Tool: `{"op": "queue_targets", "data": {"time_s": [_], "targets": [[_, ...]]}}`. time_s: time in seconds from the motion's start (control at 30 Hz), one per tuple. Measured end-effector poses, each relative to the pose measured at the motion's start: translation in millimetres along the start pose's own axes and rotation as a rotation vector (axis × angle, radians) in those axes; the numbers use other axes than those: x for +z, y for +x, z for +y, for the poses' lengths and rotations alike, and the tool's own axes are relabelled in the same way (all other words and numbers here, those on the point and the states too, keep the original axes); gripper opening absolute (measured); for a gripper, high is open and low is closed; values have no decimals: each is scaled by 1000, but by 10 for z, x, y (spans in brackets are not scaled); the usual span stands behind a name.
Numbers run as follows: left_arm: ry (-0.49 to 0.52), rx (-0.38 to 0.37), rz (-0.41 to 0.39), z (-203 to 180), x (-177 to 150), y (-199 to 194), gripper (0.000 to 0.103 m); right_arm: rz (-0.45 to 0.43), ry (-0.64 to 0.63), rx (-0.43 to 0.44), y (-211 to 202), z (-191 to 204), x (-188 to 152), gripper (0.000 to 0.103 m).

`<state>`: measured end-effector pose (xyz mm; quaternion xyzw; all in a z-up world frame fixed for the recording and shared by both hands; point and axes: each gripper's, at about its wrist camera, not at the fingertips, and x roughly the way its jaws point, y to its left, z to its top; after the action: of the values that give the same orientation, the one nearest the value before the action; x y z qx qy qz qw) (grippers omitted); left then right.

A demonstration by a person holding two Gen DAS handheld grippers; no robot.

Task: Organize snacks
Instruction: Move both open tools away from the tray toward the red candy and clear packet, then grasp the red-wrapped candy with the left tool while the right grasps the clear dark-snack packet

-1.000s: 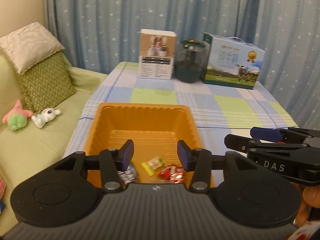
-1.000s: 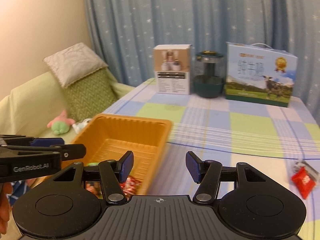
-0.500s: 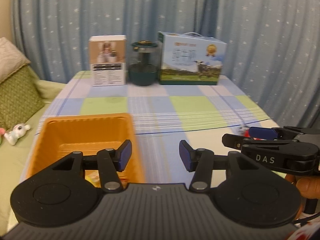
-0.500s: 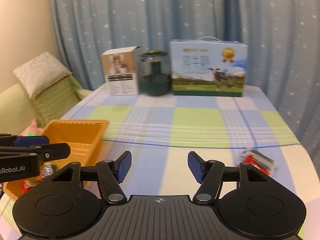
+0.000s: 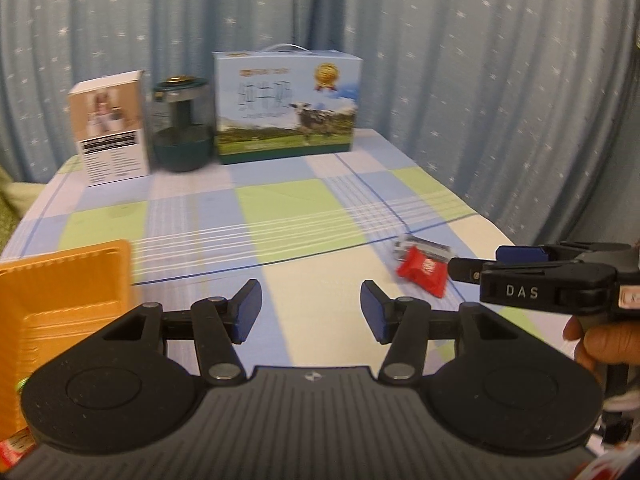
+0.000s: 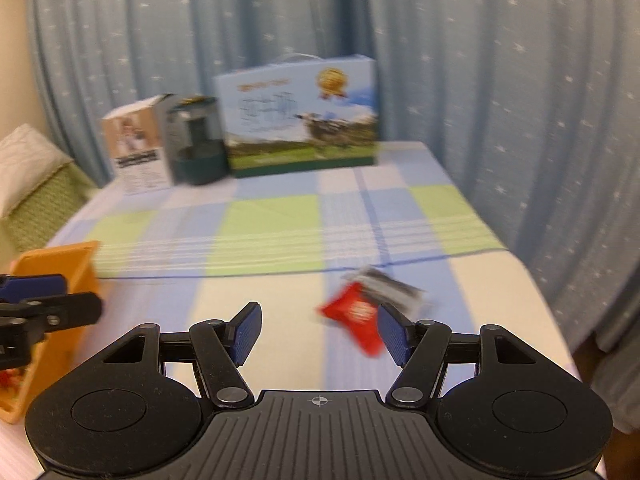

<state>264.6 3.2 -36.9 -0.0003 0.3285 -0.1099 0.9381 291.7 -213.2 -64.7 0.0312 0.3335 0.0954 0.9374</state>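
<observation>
Figure: reach toward the remaining snacks. Both of your tongs are empty and part-open. The left tongs point(image 5: 311, 309) have just been widening, with only bare tablecloth point(image 5: 280, 216) between the blue pads. The right tongs point(image 6: 320, 332) stand a little wider and have barely widened further in the last moment; nothing is between their pads either.

Step in hand, as judged: you are travelling from the tray to the next pick, not yet grasping. The red snack packet point(image 6: 354, 318) lies on the cloth just ahead of your right tongs, toward their right pad, which hides its near corner. A grey-and-white packet point(image 6: 394, 286) lies just behind it, touching or overlapping; which one is on top cannot be told through the blur. Seen from the left tongs, the red snack packet point(image 5: 422, 270) sits ahead and to the right, just before the tip of the right tongs point(image 5: 476, 266).

Next move, as judged: shift the right tongs slightly right so the red packet centres between the pads, lower them, then close. Take care not to pinch both packets at once.

Containers: the orange tray point(image 5: 68, 276) lies left of the left tongs, close beside them. In the right view, some red wrapping shows in the tray's point(image 6: 56, 260) near corner; the rest of its contents are hidden.
</observation>
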Motion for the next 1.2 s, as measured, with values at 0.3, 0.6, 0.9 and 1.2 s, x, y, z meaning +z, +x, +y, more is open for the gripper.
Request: {"op": "queue_targets", "data": {"time_s": [0.3, 0.6, 0.9, 1.2], "targets": [[53, -85, 62, -398, 5, 513, 55, 51, 51, -54, 160, -718, -55, 64], [87, -90, 119, -476, -56, 860, 59, 87, 24, -51, 602, -833, -24, 64], [24, -76, 120, -267, 24, 994, 61, 56, -59, -57, 939, -663, 10, 64], [-5, -81, 117, -232, 42, 1027, 62, 84, -128, 14, 992, -490, -23, 64]]}}
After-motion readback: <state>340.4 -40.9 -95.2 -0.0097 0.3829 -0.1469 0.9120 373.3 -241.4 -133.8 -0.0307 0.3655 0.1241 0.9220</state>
